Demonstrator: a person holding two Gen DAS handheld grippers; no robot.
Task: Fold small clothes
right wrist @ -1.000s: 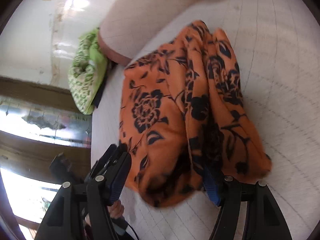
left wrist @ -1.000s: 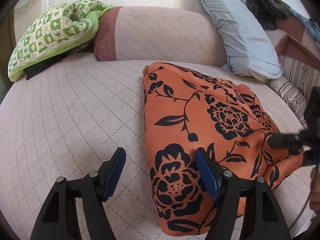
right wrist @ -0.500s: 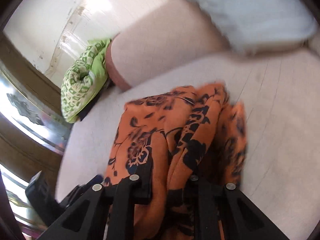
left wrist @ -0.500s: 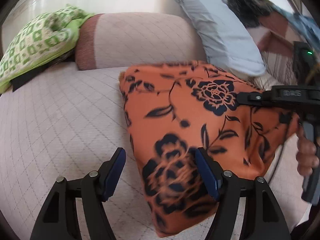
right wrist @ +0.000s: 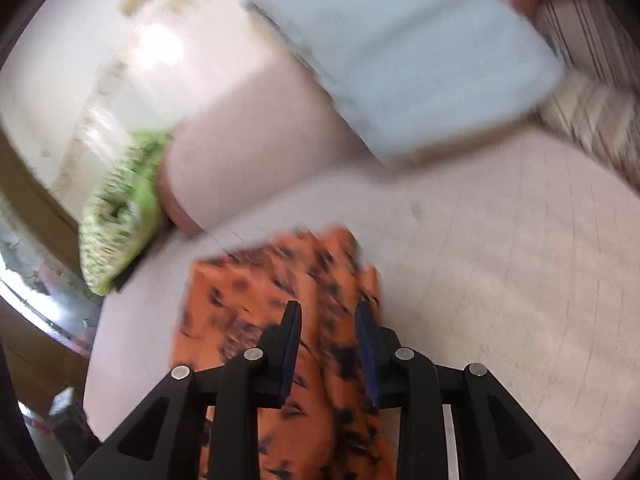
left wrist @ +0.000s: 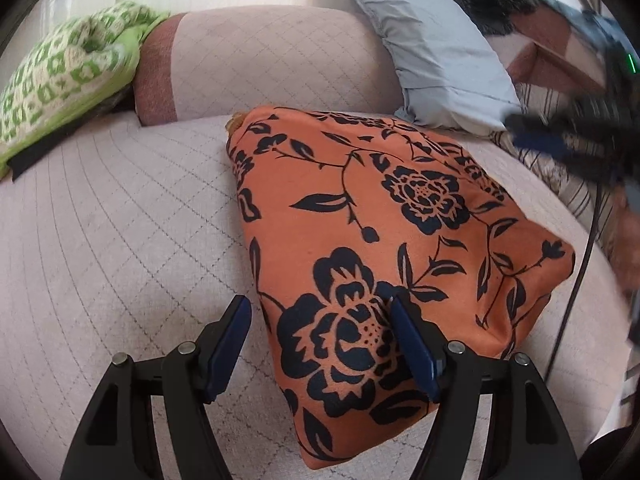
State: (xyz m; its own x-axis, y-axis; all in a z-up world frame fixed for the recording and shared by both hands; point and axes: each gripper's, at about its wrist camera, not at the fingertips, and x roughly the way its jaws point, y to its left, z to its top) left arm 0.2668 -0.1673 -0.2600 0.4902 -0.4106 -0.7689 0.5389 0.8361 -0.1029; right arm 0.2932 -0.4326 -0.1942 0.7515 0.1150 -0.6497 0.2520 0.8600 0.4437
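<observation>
Garment: an orange cloth with black flowers (left wrist: 384,216), folded into a thick pad, lies on the quilted pink mattress (left wrist: 120,220), toward its right side and short of the far edge.
Long axis: in the left wrist view it runs from the near edge up toward the pink bolster (left wrist: 272,60), leaning slightly left; the narrower end points at the bolster.
Left gripper (left wrist: 320,344): jaws wide, nothing clamped; the right finger rests over the garment's near left part, the left finger over bare mattress.
Right gripper (right wrist: 328,344): jaws narrow and opening; orange cloth shows between them, but blur hides whether the pads still press it.
Change: a second ago the right gripper was low at the garment's right edge; now it is raised beside the grey pillow (left wrist: 436,52), and the bunched right side lies flatter.
Surroundings: a green checked bundle (left wrist: 64,92) sits at the far left corner.
</observation>
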